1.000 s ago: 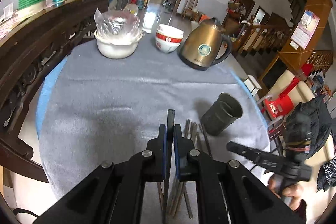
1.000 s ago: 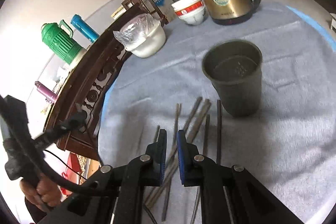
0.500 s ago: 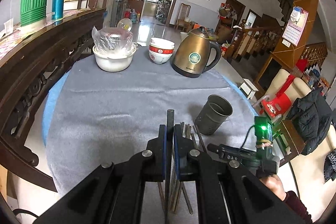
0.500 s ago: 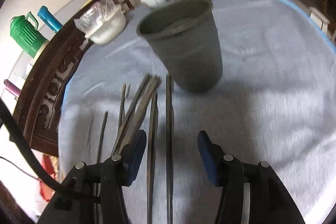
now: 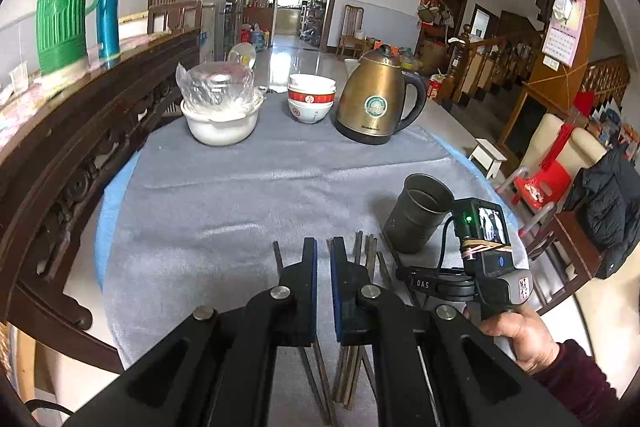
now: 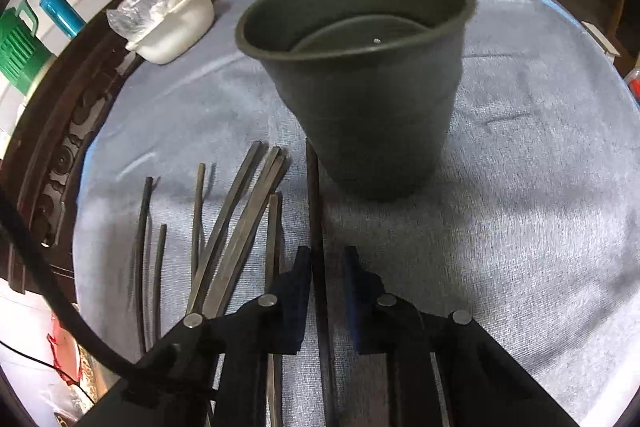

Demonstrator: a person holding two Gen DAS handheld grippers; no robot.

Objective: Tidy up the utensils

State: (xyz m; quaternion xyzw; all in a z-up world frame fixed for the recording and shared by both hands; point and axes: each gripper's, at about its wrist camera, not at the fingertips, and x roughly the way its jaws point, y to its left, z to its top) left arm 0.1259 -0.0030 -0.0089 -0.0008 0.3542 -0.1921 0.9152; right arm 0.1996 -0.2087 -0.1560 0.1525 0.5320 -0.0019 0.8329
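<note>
Several dark chopsticks (image 6: 236, 227) lie side by side on the grey tablecloth (image 6: 540, 187), in front of a dark metal cup (image 6: 360, 87). My right gripper (image 6: 326, 267) is low over them, its jaws open on either side of one chopstick (image 6: 314, 195) that points at the cup's base. In the left wrist view the cup (image 5: 418, 215) stands at right and the chopsticks (image 5: 370, 255) lie under and beside my left gripper (image 5: 322, 251). The left gripper's jaws are slightly apart with nothing between them; one chopstick (image 5: 277, 253) lies just to its left.
At the far side of the table stand a gold kettle (image 5: 376, 103), stacked red-and-white bowls (image 5: 311, 103) and a white bowl with plastic wrap (image 5: 220, 115). A dark carved wooden rail (image 5: 72, 155) runs along the left. The right hand-held unit (image 5: 480, 251) is at right.
My left gripper has let go of the chopstick it held; the jaws stand apart. My right gripper opened, moved down toward the cup, and now straddles one chopstick.
</note>
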